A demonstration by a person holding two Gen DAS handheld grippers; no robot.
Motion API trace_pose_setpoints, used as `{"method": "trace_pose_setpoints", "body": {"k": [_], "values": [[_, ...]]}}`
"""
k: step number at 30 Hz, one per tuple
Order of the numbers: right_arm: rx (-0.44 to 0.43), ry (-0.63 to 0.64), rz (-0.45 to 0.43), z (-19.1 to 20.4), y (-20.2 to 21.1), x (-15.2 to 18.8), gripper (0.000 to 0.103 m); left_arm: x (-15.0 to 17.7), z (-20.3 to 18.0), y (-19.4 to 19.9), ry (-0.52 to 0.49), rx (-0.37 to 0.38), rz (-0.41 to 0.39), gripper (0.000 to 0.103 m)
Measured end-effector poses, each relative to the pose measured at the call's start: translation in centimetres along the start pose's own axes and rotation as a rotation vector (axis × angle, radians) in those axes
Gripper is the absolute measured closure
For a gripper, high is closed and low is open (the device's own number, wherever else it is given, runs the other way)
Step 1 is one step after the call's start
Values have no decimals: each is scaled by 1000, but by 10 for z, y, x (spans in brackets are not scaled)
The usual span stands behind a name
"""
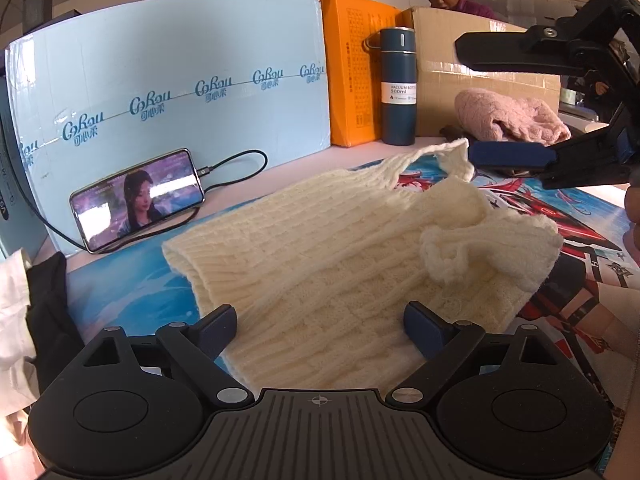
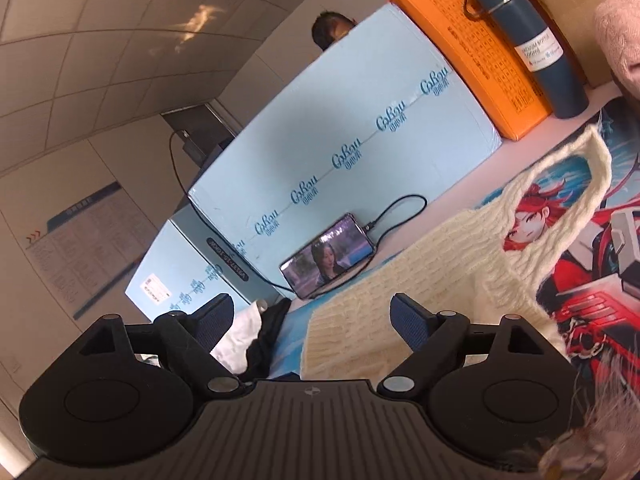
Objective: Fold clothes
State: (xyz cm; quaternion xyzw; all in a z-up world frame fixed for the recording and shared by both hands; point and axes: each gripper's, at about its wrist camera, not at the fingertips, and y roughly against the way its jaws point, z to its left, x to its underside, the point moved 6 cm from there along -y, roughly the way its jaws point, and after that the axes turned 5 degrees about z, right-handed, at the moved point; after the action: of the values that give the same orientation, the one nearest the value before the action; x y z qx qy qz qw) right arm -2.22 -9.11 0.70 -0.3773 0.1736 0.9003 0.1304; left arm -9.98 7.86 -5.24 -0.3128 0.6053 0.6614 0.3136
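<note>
A cream cable-knit vest [image 1: 320, 264] lies on the printed anime mat [image 1: 568, 216], its shoulder straps toward the far right and one strap bunched up on top. My left gripper [image 1: 320, 328] is open just above the vest's near hem, holding nothing. My right gripper shows in the left wrist view [image 1: 466, 100] at the upper right, open, its lower finger next to a raised strap tip. In the right wrist view the right gripper [image 2: 312, 320] is open above the vest [image 2: 420, 280], tilted.
A phone [image 1: 138, 198] on a cable leans against a light blue box [image 1: 168, 80]. An orange box [image 1: 352, 68], a blue vacuum bottle [image 1: 398, 86], a cardboard box and a pink knit [image 1: 508, 116] stand behind. White and black clothes [image 1: 36, 312] lie at the left.
</note>
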Motion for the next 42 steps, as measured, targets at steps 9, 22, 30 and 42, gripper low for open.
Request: {"method": "trace_pose_setpoints", "body": {"k": [9, 22, 30, 42], "values": [[120, 20, 22, -36, 55, 6, 16, -11, 25, 27, 123, -59, -139, 11], [106, 124, 108, -35, 46, 17, 16, -26, -23, 3, 159, 488, 2, 72], [58, 329, 197, -26, 37, 17, 16, -46, -50, 25, -295, 346, -200, 85], [56, 570, 344, -20, -13, 14, 17, -4, -45, 12, -1029, -57, -268, 77]]}}
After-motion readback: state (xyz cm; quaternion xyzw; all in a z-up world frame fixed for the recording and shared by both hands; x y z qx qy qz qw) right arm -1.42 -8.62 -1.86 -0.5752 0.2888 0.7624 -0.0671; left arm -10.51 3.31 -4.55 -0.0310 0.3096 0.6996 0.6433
